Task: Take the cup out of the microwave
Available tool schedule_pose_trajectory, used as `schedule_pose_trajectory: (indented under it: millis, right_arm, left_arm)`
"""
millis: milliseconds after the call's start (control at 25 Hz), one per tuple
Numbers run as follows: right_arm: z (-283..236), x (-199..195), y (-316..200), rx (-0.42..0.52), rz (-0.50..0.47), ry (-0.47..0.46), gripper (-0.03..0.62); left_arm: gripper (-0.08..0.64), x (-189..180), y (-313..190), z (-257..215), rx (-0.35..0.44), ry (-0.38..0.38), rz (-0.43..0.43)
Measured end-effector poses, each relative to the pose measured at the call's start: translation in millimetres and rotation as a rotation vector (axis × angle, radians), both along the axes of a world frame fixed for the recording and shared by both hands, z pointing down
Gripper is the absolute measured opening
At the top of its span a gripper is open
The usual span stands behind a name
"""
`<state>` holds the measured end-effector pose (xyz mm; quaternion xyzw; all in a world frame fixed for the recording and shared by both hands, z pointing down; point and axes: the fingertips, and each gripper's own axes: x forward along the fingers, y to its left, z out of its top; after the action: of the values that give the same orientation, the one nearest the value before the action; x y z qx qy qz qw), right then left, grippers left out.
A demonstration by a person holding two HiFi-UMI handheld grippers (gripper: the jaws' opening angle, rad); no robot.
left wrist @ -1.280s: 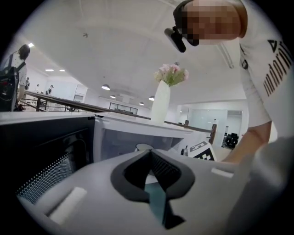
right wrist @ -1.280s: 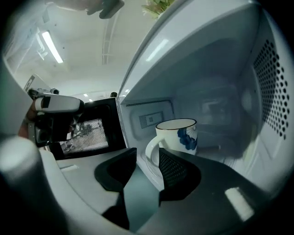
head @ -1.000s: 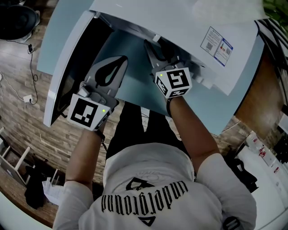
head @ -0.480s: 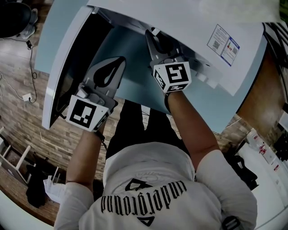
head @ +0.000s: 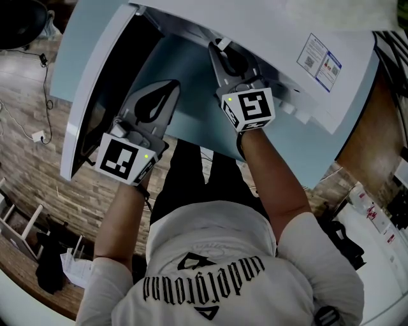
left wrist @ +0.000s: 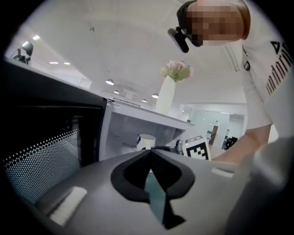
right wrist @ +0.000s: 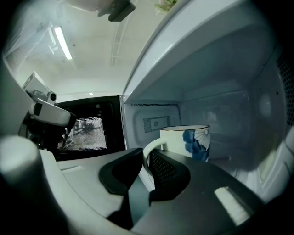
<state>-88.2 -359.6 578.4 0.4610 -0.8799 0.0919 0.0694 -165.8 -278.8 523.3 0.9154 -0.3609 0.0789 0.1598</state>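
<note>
In front of the open microwave, nearest the body, the left gripper hangs clear of the cavity. Its jaws are pressed together with nothing between them.

Further in, past the door swung out to the left, the right gripper reaches into the cavity. Its jaws have just been closing, and the handle of the cup runs between them. The pads look seated on it.

Beyond the jaw tips the cup, white with a blue pattern, stands upright inside the cavity, with the back wall behind it.

Step in hand, as judged: securing the grip on the handle. The cup is not yet out.

Next move calls for:
- a firm pinch and a small lift;
- a level draw straight back through the opening;
- keeping the cup upright and clear of the top edge and the door.
</note>
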Motion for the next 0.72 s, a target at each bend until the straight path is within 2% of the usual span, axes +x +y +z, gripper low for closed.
schedule_pose_trajectory:
  millis: [720]
  right_arm:
    - [-35,-7,70,0.021,-0.129,-0.042,0.051]
  left_arm:
    - [0.050,5,33,-29,0.045,-0.006,-0.049]
